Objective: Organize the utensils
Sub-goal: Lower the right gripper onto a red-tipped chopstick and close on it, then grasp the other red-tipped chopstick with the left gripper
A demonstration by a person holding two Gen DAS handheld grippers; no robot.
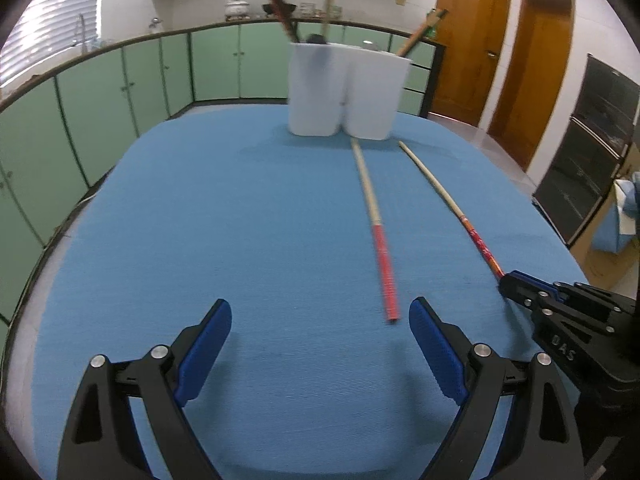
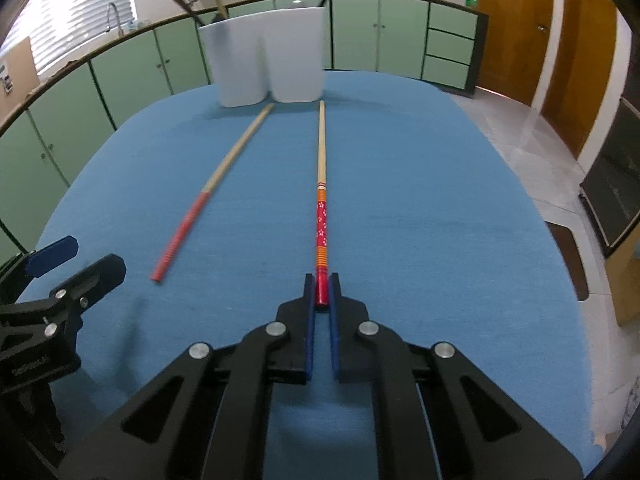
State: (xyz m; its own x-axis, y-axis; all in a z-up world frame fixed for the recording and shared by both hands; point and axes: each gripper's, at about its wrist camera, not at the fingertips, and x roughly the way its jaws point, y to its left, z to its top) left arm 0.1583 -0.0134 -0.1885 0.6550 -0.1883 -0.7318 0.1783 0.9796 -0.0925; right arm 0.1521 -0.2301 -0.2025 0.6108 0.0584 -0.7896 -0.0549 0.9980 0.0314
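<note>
Apparently gripping, the right gripper (image 2: 322, 294) pinches the patterned chopstick's (image 2: 321, 184) red end.

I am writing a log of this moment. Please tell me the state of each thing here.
Left gripper: open, empty.
Right gripper: shut on flowered chopstick.
Striped chopstick: lying on the table, untouched.
White holder: upright, some utensils inside.

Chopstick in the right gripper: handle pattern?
Red with small white flowers, orange striped bands either side, on the chopstick in the right gripper; right wrist view.
</note>
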